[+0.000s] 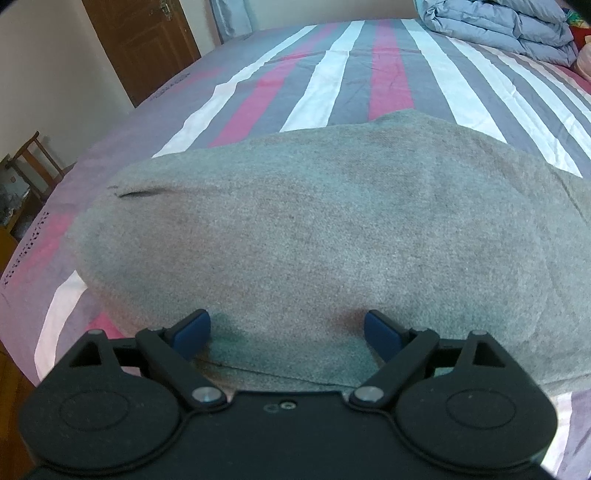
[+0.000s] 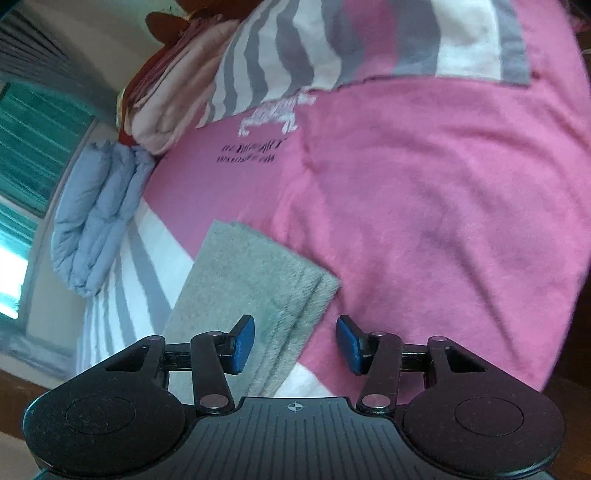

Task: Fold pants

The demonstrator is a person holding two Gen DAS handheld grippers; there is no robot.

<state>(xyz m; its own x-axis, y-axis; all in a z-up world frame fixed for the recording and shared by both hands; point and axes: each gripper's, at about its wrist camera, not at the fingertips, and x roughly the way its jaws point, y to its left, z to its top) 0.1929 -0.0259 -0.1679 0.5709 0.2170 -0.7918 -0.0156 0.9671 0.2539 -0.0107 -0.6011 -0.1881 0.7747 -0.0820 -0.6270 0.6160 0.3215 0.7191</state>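
The grey fleece pants (image 1: 295,229) lie spread on the striped bed, filling the middle of the left wrist view, with a pocket slit at the left. My left gripper (image 1: 287,334) is open just above the near edge of the pants, holding nothing. In the right wrist view the cuff end of the pants (image 2: 251,280) lies in layered folds across a pink stripe of the bed. My right gripper (image 2: 295,343) is open over that cuff end, its left blue pad (image 2: 243,343) above the grey cloth and its right pad above the pink sheet.
The bed sheet (image 1: 391,81) has pink, grey and white stripes. A folded blue-grey duvet (image 1: 506,26) sits at the far right corner and also shows in the right wrist view (image 2: 96,214). A wooden door (image 1: 144,40) and a chair (image 1: 33,162) stand left of the bed.
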